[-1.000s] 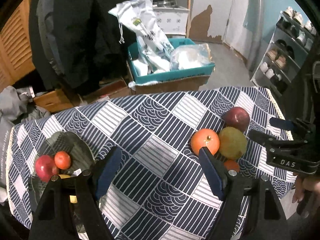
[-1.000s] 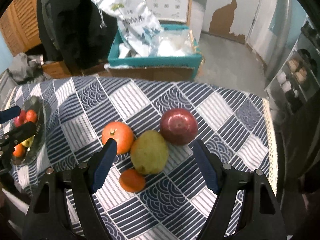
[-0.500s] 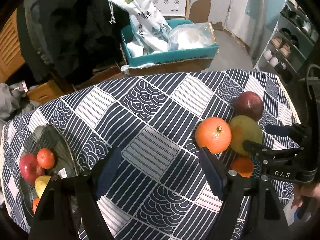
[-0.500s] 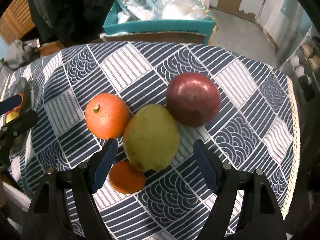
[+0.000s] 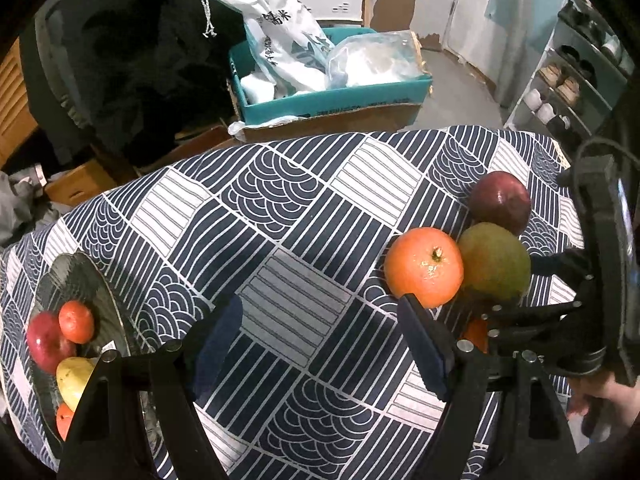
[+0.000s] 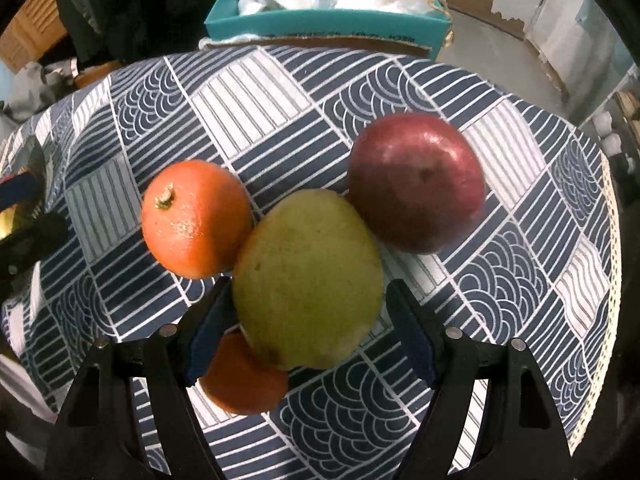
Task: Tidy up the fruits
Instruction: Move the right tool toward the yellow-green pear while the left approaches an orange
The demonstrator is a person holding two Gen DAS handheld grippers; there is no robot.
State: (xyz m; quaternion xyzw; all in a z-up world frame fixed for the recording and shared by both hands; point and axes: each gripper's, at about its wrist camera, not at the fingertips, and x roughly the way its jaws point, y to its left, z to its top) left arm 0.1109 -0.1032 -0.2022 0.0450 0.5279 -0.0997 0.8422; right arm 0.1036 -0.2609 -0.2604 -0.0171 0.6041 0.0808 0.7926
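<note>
On the blue patterned tablecloth [image 6: 280, 92] lie a big orange [image 6: 196, 220], a yellow-green pear [image 6: 308, 280], a dark red apple [image 6: 416, 182] and a small tangerine [image 6: 240, 380], all bunched together. My right gripper [image 6: 308, 308] points down over the pear, open, with the pear between its fingers and a gap at the right pad. My left gripper [image 5: 320, 320] hangs open over bare cloth left of the orange [image 5: 424, 266], holding nothing. A dark glass plate [image 5: 80, 280] at the far left holds a red apple [image 5: 46, 340], a tangerine [image 5: 76, 322] and a yellow pear [image 5: 74, 376].
Behind the table a teal box [image 5: 332, 96] holds plastic bags. A shoe rack [image 5: 568, 80] stands at the right. The cloth's lace edge [image 6: 612, 240] runs close to the right of the apple. A person's hand [image 5: 596, 396] grips the right tool.
Both grippers have come down toward the table. The right one sank furthest, and its fingers now straddle the pear instead of hovering above the fruit.
</note>
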